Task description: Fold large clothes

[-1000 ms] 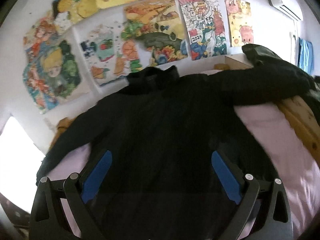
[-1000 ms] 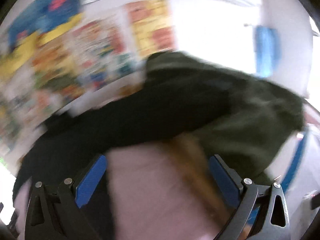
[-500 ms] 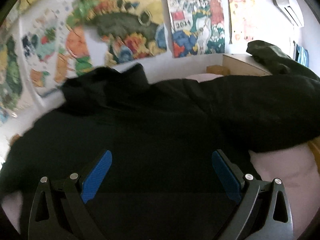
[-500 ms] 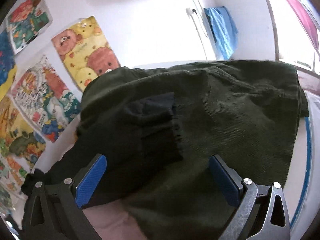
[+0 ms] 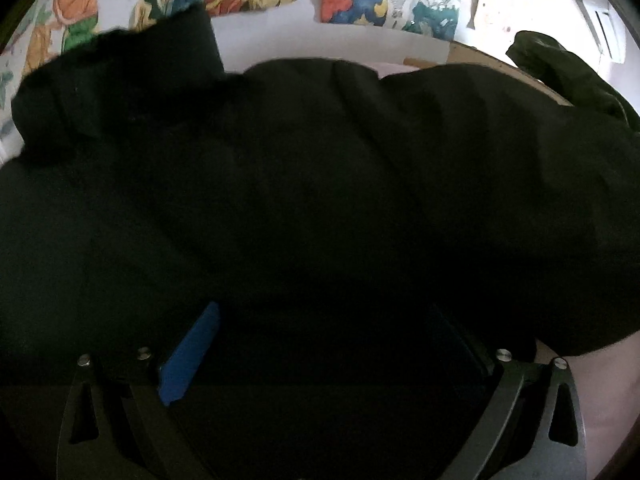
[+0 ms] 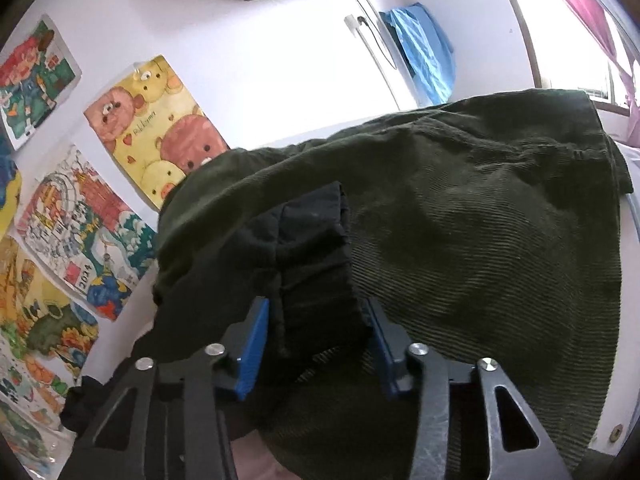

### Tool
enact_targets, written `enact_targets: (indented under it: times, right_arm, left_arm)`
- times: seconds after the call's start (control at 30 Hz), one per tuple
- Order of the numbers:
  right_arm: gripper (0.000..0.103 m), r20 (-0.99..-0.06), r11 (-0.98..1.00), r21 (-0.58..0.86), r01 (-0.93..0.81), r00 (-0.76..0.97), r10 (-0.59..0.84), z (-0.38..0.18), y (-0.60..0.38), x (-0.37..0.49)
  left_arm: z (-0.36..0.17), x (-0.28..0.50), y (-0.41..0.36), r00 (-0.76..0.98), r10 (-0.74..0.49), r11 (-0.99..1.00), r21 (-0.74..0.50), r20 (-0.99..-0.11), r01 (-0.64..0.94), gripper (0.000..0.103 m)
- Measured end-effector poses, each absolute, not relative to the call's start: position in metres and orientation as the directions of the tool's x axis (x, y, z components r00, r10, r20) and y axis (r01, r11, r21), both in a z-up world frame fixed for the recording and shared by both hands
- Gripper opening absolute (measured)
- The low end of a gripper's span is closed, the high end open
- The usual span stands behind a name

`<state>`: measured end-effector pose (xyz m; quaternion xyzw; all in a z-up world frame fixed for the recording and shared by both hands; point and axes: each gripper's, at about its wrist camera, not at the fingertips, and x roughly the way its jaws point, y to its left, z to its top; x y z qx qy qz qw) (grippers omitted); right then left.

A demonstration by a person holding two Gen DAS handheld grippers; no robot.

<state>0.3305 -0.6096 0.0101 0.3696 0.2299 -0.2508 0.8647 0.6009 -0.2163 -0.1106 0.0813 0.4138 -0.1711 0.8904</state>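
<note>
Large black padded jacket [image 5: 304, 184]: spread flat, front side down or up cannot be told, filling most of the left wrist view. Stand-up collar [image 5: 120, 80] at the far end, toward the wall. One sleeve runs out to the right of that view. Its gathered elastic cuff [image 6: 316, 264] lies draped on top of a dark green corduroy garment [image 6: 480, 248], which sits in a rumpled heap at the far right, ribbed surface up.
</note>
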Motion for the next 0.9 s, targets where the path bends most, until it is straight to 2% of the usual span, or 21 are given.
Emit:
enact_targets:
  times: [0.03, 0.07, 0.2, 0.3, 0.5, 0.7, 0.83, 0.9]
  right_arm:
    - [0.034, -0.568, 0.612, 0.525, 0.592, 0.779, -0.266, 0.013, -0.607, 0.331]
    - [0.012, -0.553, 0.630, 0.508, 0.588, 0.783, -0.285, 0.019, -0.603, 0.331]
    - [0.009, -0.461, 0.730, 0.461, 0.504, 0.839, -0.288, 0.046, -0.582, 0.336]
    - [0.008, -0.391, 0.826, 0.389, 0.407, 0.885, -0.252, 0.069, -0.552, 0.344]
    - [0.008, -0.302, 0.969, 0.218, 0.120, 0.952, -0.050, 0.097, -0.454, 0.364]
    - [0.008, -0.324, 0.980, 0.012, -0.199, 0.926, 0.192, 0.089, -0.330, 0.375]
    - [0.008, -0.404, 0.927, -0.088, -0.366, 0.864, 0.302, 0.061, -0.251, 0.384]
    - [0.008, -0.456, 0.889, -0.116, -0.442, 0.819, 0.348, 0.039, -0.217, 0.389]
  left_arm:
    - [-0.113, 0.600, -0.216, 0.600, -0.235, 0.928, 0.007, -0.764, 0.373, 0.102]
    - [-0.114, 0.599, -0.215, 0.602, -0.233, 0.928, 0.011, -0.764, 0.373, 0.102]
    - [-0.100, 0.589, -0.198, 0.626, -0.252, 0.937, -0.025, -0.738, 0.347, 0.102]
    - [-0.079, 0.580, -0.163, 0.639, -0.312, 0.938, -0.119, -0.703, 0.327, 0.102]
    - [-0.041, 0.554, -0.088, 0.630, -0.396, 0.917, -0.246, -0.669, 0.314, 0.102]
    - [-0.011, 0.521, -0.012, 0.623, -0.472, 0.879, -0.381, -0.624, 0.285, 0.102]
    - [-0.007, 0.505, 0.039, 0.607, -0.591, 0.782, -0.561, -0.531, 0.272, 0.102]
    - [-0.003, 0.506, 0.053, 0.612, -0.606, 0.762, -0.590, -0.508, 0.265, 0.102]
